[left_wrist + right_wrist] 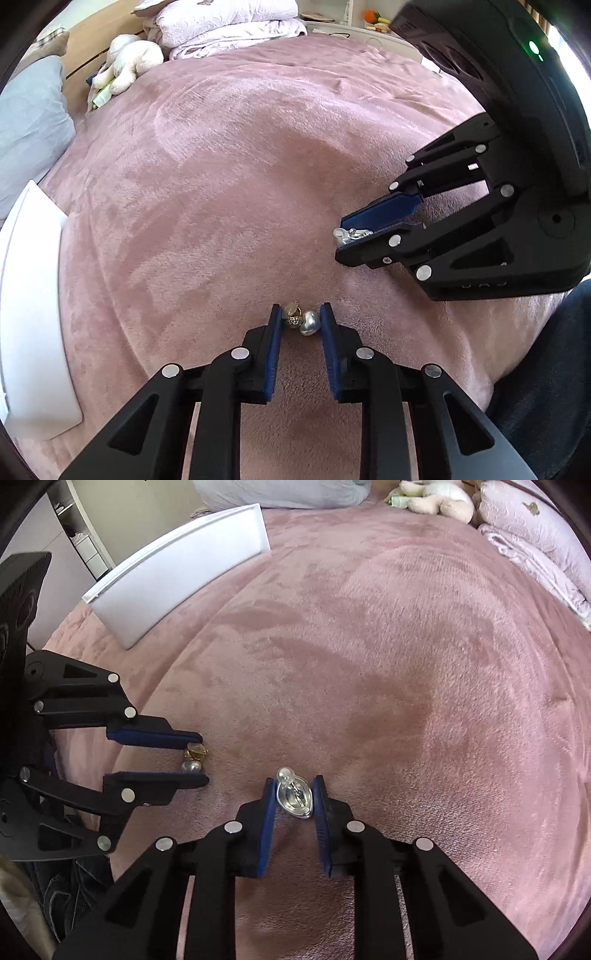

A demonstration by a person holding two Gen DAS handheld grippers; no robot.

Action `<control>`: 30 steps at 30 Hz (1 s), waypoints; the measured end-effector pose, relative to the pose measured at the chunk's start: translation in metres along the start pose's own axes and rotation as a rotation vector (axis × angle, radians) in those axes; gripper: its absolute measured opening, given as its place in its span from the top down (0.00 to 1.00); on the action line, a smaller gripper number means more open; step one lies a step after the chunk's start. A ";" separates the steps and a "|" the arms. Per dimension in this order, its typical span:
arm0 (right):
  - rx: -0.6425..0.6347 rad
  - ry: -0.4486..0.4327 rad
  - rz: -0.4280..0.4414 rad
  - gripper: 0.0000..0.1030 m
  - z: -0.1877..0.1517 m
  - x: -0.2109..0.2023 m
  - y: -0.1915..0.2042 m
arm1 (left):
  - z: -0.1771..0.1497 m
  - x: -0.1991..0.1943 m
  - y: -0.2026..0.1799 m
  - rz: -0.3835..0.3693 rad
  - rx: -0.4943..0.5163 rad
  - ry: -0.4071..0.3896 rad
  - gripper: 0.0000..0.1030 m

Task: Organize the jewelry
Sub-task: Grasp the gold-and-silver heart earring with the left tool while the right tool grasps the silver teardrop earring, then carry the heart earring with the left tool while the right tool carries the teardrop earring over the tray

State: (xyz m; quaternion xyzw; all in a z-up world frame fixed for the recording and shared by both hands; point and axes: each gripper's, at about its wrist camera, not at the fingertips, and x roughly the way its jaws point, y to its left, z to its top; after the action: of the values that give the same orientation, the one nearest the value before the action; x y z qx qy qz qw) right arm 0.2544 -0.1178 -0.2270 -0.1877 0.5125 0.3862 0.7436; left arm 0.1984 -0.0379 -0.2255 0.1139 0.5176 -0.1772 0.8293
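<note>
1. In our left gripper (pixel 300 323) the jaws pinch a small cluster right at the tips: a gold piece (pixel 291 312) with tiny stones and a silver heart bead (pixel 309 322) beside it. We cannot tell whether the two are joined.
2. Our right gripper (pixel 294 799) has its jaws closed on a silver earring (pixel 294 796), a teardrop shape with a small round bead poking out past the tips.
3. We judge both holds fragile. The pieces are smooth, rounded and caught only near the ends of the blue pads (pixel 274 354), so a tilt, a jolt or a slight easing could let one squirt out.
4. Both pieces hang just above the pink plush blanket (pixel 229 177) on the bed. A dropped piece would likely sink into the pile and be hard to pinch again, and a post or clasp could snag the fibres.
5. The two grippers sit near each other; bringing them closer risks the tips knocking and dislodging a piece.
6. The white box (pixel 177 572), probably the destination, lies well apart at the bed's edge, so we expect a long carry.
7. We can read no brand, label or writing; marks on the right gripper's body are too small.
</note>
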 end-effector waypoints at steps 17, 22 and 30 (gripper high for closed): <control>-0.013 -0.157 -0.020 0.80 0.076 -0.068 0.058 | -0.003 -0.107 0.074 0.128 -0.150 -0.201 0.75; -0.083 -0.221 -0.032 0.80 0.119 -0.085 0.093 | -0.006 -0.147 0.117 0.196 -0.213 -0.269 0.75; -0.163 -0.282 -0.020 0.80 0.185 -0.094 0.145 | -0.027 -0.199 0.195 0.293 -0.312 -0.322 0.75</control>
State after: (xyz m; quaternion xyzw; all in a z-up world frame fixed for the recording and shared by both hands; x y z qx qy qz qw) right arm 0.2405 0.0627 -0.0503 -0.1962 0.3682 0.4416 0.7943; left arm 0.1762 0.1847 -0.0573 0.0285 0.3781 0.0108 0.9253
